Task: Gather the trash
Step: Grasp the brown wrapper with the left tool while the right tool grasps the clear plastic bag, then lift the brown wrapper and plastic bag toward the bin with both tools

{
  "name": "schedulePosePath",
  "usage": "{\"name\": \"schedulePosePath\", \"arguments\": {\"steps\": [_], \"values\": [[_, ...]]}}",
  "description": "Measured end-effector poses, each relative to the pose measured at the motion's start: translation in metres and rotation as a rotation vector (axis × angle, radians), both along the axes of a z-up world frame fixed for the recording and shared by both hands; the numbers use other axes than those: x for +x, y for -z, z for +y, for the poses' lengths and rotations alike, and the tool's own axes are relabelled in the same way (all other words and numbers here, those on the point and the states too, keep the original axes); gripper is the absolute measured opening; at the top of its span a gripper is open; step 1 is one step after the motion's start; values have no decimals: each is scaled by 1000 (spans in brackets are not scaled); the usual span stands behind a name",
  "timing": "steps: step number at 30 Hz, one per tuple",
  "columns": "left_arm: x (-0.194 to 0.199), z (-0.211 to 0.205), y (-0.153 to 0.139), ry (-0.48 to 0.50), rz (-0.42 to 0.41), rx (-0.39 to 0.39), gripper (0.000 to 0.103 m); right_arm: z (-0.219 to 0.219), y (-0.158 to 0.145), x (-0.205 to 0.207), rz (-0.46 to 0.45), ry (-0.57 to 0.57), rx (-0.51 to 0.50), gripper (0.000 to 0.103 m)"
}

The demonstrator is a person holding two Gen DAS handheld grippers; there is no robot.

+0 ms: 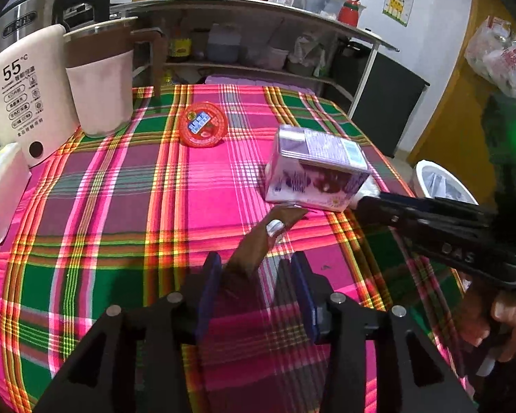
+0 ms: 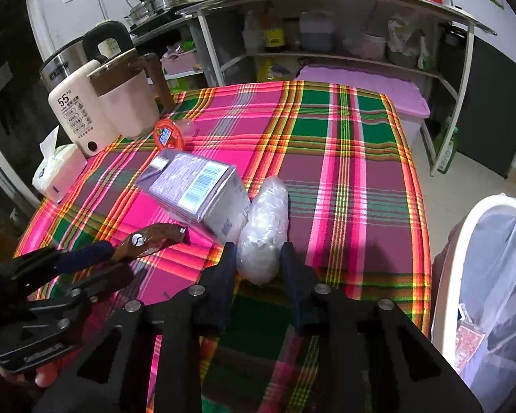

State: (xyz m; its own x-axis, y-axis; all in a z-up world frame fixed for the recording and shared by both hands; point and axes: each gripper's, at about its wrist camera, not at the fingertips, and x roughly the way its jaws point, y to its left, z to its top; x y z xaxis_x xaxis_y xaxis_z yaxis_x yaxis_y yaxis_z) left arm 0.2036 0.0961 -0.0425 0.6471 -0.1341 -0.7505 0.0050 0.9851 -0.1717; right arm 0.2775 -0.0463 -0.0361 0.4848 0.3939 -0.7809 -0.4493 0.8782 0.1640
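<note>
On the plaid tablecloth (image 2: 344, 172), our right gripper (image 2: 258, 258) pinched the crumpled plastic (image 2: 263, 227); our left gripper (image 1: 254, 268) stood wide around a brown wrapper (image 1: 258, 241), which might slip free.

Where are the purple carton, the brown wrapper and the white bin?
Purple carton (image 2: 196, 189): right wrist view, on its barcode face.
Brown wrapper (image 1: 258, 241): left wrist view, mid-length, below its silver spot.
White bin (image 2: 457, 241): right wrist view, on its rim.
</note>
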Motion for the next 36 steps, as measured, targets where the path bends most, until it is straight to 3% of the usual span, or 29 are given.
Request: {"name": "schedulePosePath", "arguments": {"steps": [2, 4, 10, 19, 36], "values": [[1, -2, 1, -1, 3, 8, 42, -3, 0, -3, -1, 0, 7, 26], [3, -5, 1, 2, 7, 28, 29, -5, -1, -6, 0, 0, 17, 26], [1, -8, 1, 2, 8, 35, 13, -16, -4, -21, 4, 5, 30, 26], [-13, -17, 0, -7, 14, -4, 10, -38, -19, -47, -19, 11, 59, 26], [-72, -56, -38, -5, -109, -17, 10, -89, -35, -104, -53, 42, 99, 26]]}}
